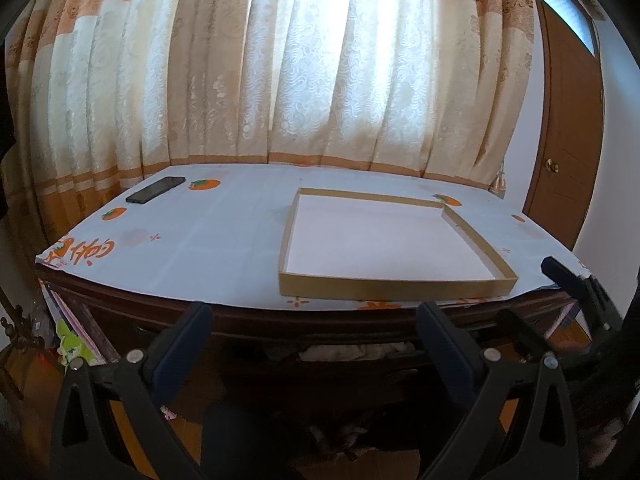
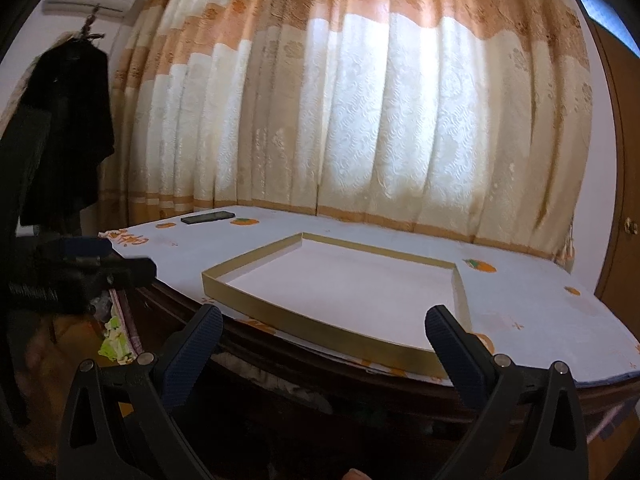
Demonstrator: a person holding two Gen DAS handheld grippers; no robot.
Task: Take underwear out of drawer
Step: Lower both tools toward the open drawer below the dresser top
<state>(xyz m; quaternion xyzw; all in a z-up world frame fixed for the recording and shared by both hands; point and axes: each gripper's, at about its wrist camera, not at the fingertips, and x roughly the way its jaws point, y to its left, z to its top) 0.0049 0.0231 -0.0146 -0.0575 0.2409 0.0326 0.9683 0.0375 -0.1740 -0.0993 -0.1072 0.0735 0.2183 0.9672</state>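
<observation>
A dark wooden drawer [image 1: 352, 364] under the table's front edge stands slightly open, with pale crumpled cloth, likely underwear [image 1: 356, 351], showing in the gap. My left gripper [image 1: 314, 312] is open and empty, held in front of the drawer just below the table edge. My right gripper [image 2: 324, 316] is open and empty, level with the table's front edge; it also shows at the right of the left wrist view [image 1: 576, 280]. In the right wrist view the drawer front [image 2: 304, 392] is dark and its contents are hard to make out.
A shallow gold-rimmed cardboard box lid [image 1: 400, 286] [image 2: 320, 330] lies on the white tablecloth with orange prints [image 1: 200, 248]. A black phone [image 1: 155, 189] [image 2: 208, 217] lies at the back left. Curtains hang behind. A door [image 1: 568, 140] is at right. Dark clothes [image 2: 68, 128] hang at left.
</observation>
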